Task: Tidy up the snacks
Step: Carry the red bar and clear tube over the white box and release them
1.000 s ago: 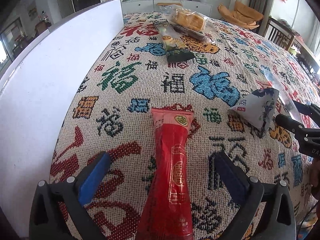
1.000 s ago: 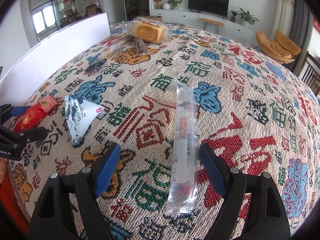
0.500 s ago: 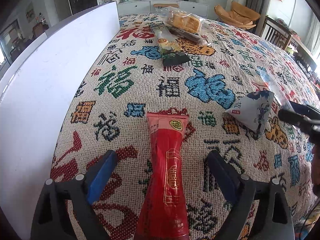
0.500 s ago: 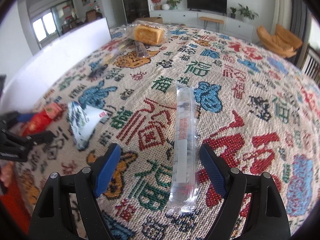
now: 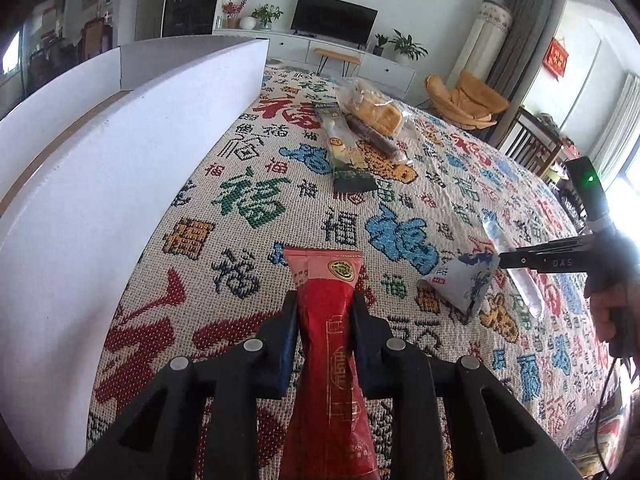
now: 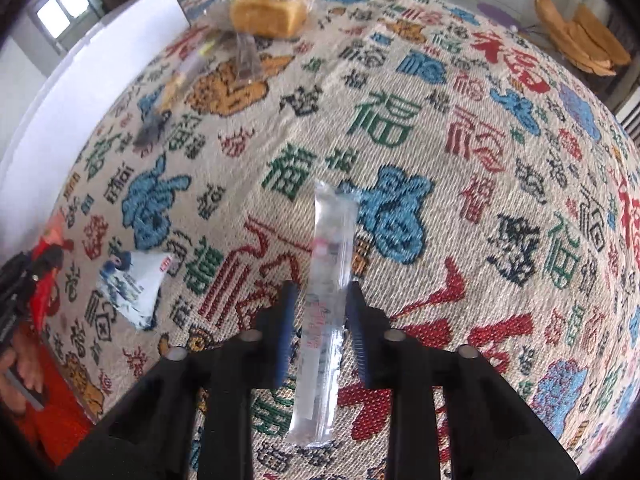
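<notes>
The left claw [image 5: 325, 314] pinches a long red snack pack [image 5: 330, 356] mid-length on the table [image 5: 256, 200]; the right claw [image 6: 320, 308] pinches a clear tube pack [image 6: 326, 280] there. Both look light, crinkly, slippery — mid-body grips suit them.

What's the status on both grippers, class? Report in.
Left gripper shut on red snack packet. Right gripper shut on clear snack tube. Blue-white triangular packet between them, nothing blocking.
</notes>
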Available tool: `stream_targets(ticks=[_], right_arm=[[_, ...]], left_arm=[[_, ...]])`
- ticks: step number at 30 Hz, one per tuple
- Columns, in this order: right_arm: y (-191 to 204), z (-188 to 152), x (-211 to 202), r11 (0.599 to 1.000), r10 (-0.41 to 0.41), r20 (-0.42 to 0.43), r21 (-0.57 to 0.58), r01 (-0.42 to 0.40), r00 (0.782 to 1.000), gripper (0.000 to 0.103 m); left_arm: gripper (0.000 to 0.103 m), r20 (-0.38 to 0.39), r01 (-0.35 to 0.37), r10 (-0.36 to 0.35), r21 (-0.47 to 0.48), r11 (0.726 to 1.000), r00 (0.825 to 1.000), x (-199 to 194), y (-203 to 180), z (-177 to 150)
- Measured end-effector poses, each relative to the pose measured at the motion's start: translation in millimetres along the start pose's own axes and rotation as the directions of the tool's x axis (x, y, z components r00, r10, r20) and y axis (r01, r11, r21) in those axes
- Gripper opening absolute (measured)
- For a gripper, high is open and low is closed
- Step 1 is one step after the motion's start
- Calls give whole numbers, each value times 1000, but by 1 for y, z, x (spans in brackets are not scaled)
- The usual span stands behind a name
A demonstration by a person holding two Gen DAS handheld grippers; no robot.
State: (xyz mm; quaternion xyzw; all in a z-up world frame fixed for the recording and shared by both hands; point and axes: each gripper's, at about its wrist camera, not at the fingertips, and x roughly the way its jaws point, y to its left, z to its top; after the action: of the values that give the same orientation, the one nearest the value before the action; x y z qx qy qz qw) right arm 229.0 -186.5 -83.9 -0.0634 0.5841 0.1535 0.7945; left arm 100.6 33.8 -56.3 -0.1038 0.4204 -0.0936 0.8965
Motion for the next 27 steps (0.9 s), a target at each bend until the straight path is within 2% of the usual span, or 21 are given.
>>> stream_targets(ticks=[2,6,10,14,18,20,22,24,25,27], right_arm=[[0,-4,-2,1000,-8,12,6,8,1000,19],[-6,-12,-25,995,62,88,72,-69,994,18],[9,-8,-72,988,134,216,49,-148,967,18],[68,21,-117,977,214,338,-71,-202,917,18],[136,48,-150,933,358,400,-192,-305,844,19],[172,61,-157,895,444,388,-242,-376,808,19],[211,75,-156,848,526,350,-282,-448,775,19],[250,87,-150,805,588,303,-307,-507,750,19],[270,94,-144,789,607,280,-318,-525,744,19],[304,106,-127,777,620,246,-318,-543,745,20]], left_arm=[[24,22,13,-12,-17,1000,1000,-9,0,-2],[24,78,30,-27,-40,999,997,-35,0,-2],[24,140,50,-38,-83,995,989,-66,8,4],[24,223,55,-24,-133,990,975,-111,30,15],[24,285,13,47,-205,979,957,-153,68,28],[24,294,-28,100,-240,970,951,-167,92,36],[24,279,-101,176,-263,960,944,-174,114,46],[24,254,-170,244,-280,945,936,-175,138,54],[24,234,-203,275,-288,936,933,-175,151,55],[24,191,-274,340,-305,912,921,-169,171,59]])
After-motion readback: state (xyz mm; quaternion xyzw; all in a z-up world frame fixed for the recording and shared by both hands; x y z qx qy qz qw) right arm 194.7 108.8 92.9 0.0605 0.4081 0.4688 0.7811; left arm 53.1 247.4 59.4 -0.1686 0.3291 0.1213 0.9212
